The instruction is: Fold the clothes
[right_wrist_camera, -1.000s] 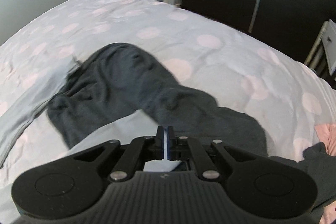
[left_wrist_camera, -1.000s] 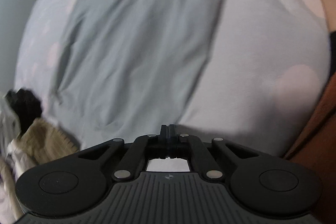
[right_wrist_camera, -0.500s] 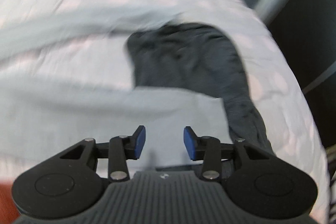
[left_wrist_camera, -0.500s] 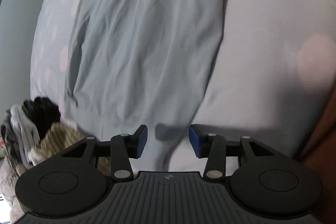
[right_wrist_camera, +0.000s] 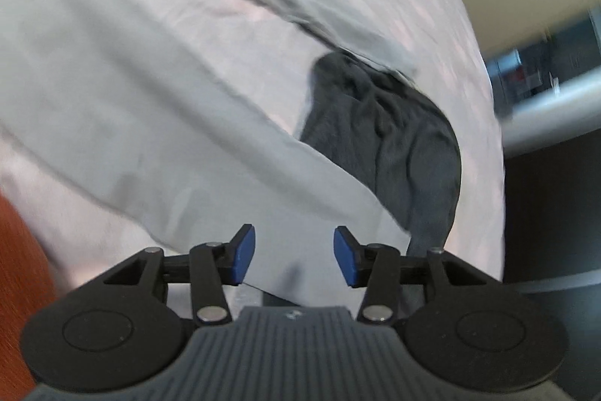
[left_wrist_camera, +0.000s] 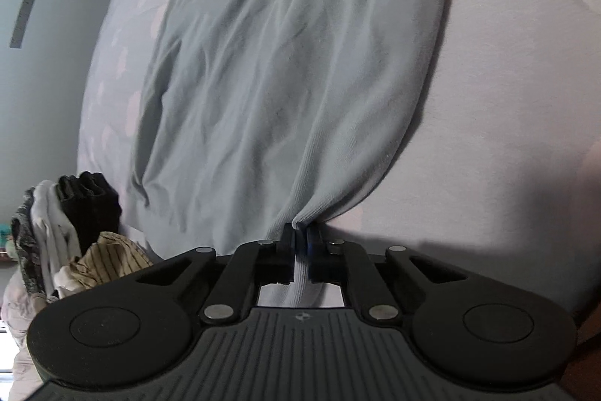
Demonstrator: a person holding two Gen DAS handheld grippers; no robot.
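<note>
Our left gripper point(left_wrist_camera: 300, 243) is closing, already pinching the hem of the pale grey garment point(left_wrist_camera: 285, 70) spread on the spotted bedcover point(left_wrist_camera: 507, 81), ready to fold; our right gripper point(right_wrist_camera: 295, 258), opening, hovers above a far edge, nothing between its fingers.

We see a bed point(left_wrist_camera: 526, 100) with a pale dotted cover, a grey wall point(left_wrist_camera: 45, 62), and a dark cabinet point(right_wrist_camera: 556, 220).

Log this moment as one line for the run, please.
left tool: closing on light grey garment hem | right tool: opening above same garment, nothing gripped | dark garment: beyond, unfolded
</note>
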